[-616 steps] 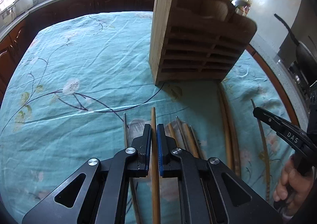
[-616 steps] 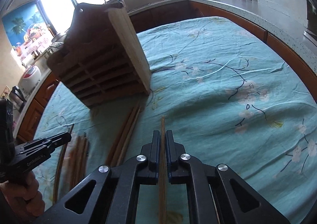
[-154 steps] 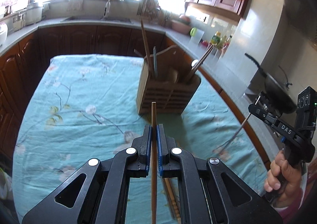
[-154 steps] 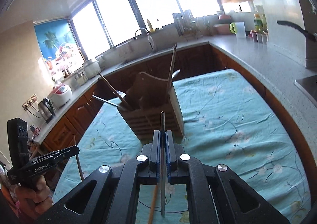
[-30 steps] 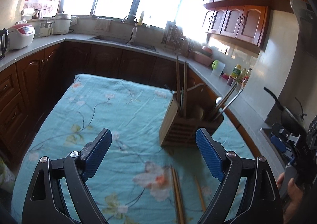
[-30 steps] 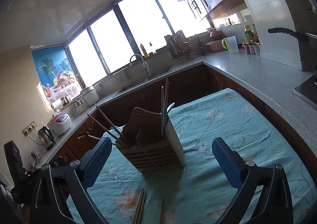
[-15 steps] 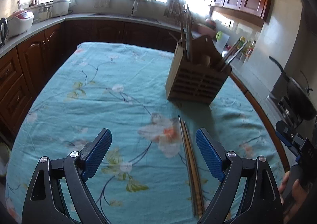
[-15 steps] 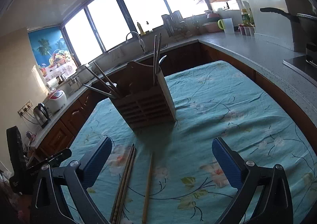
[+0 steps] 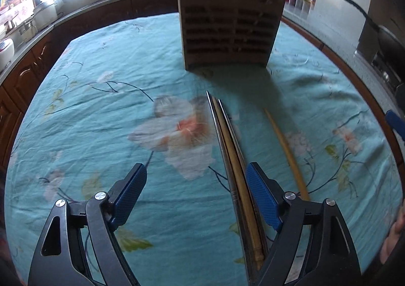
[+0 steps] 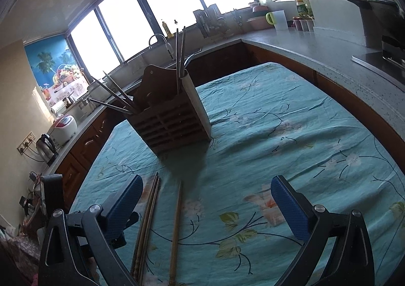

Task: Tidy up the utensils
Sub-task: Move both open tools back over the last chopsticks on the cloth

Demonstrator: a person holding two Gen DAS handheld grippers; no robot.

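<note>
the left gripper [image 9: 196,192], jaws wide but just narrowing, hung over three bunched chopsticks [image 9: 234,159] on the tablecloth [image 9: 101,114], seemingly untouched, while the right gripper [image 10: 206,206] gaped empty before the wooden holder [image 10: 174,121].

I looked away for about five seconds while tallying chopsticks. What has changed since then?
Both grippers let go of the chopsticks they held; each now has open, empty jaws. The left gripper has dropped toward the bundle of chopsticks on the tablecloth, jaws just closing slightly; the right gripper hangs higher. The wooden holder stayed put, as did the single chopstick.
</note>
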